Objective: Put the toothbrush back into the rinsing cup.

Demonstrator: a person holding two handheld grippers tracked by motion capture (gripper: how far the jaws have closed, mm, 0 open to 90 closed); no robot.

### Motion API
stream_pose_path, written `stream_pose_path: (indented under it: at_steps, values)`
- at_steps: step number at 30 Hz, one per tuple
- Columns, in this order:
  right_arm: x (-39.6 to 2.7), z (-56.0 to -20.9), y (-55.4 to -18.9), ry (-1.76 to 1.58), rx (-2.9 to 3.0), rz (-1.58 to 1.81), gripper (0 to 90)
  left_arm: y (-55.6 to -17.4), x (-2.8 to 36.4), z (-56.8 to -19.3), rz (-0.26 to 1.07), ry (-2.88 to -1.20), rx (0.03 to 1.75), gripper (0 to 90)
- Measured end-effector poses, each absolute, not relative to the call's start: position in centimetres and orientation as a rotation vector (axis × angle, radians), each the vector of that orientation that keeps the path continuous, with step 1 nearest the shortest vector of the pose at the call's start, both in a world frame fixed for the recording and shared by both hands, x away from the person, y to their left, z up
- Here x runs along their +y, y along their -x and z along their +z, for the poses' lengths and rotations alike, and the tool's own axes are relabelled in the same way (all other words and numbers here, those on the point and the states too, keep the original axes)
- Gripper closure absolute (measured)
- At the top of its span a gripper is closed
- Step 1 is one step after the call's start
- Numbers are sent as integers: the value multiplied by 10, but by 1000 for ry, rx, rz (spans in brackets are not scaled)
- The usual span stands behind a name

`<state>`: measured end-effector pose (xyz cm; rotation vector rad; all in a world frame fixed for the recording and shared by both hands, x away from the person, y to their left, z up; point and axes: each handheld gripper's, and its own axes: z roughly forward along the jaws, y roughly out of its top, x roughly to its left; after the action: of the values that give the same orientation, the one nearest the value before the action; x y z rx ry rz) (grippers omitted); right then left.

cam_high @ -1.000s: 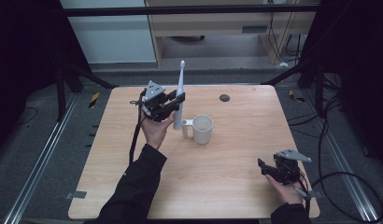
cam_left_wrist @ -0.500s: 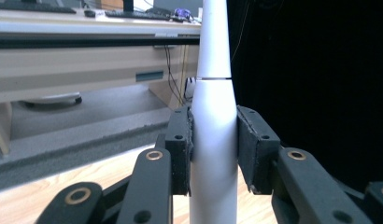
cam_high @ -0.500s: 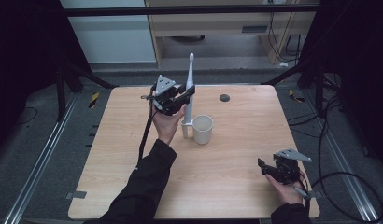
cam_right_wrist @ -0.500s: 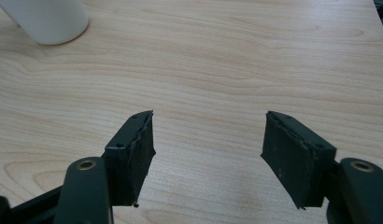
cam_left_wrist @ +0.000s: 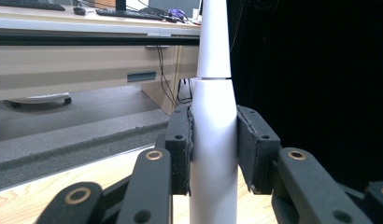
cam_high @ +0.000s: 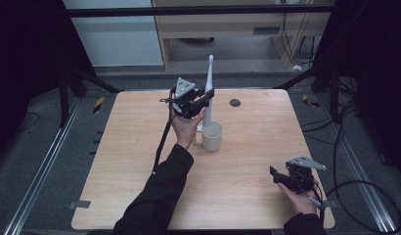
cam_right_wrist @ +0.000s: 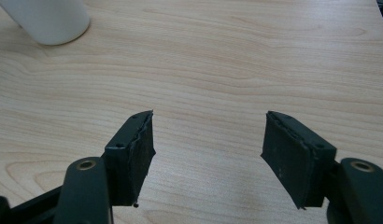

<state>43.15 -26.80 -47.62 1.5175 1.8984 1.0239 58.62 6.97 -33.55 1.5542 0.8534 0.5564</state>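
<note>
A person sits at a pale wooden surface (cam_high: 140, 196) with a set of tongs in each hand; the left tongs (cam_high: 204, 99) are raised above the middle of the surface and pinch a white electric toothbrush (cam_high: 208, 93), which stands upright with its slim brush head pointing at the ceiling; in the left gripper view the two black pads press on either side of the thick white handle (cam_left_wrist: 213, 158), just below the seam where the narrower neck begins, so the grip looks firm and centred.

A white mug (cam_high: 212, 135) stands on the surface directly beneath the toothbrush; from the high view the lower end of the handle appears to sit at or just inside the mug's rim, though whether it touches the bottom cannot be told; the mug's handle points toward the person's left hand.

The right tongs (cam_high: 276, 177) rest low near the front right corner of the surface, well apart from the mug; their jaws are spread wide with nothing between them, and the right gripper view looks over bare wood with the mug's base (cam_right_wrist: 47, 18) in the far corner.

As a judgement: the toothbrush is picked up and brought over the mug; what seems left is lowering it fully in, letting go, and drawing the left tongs away.
</note>
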Motion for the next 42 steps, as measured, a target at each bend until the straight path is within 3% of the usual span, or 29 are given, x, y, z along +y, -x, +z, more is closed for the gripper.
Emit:
stream_pose_path:
  at_steps: [42]
  values:
    - [-267, -478, -432, -1515, 1912, 1010, 340, -591, 53, -405, 511, -1683, 873, 668]
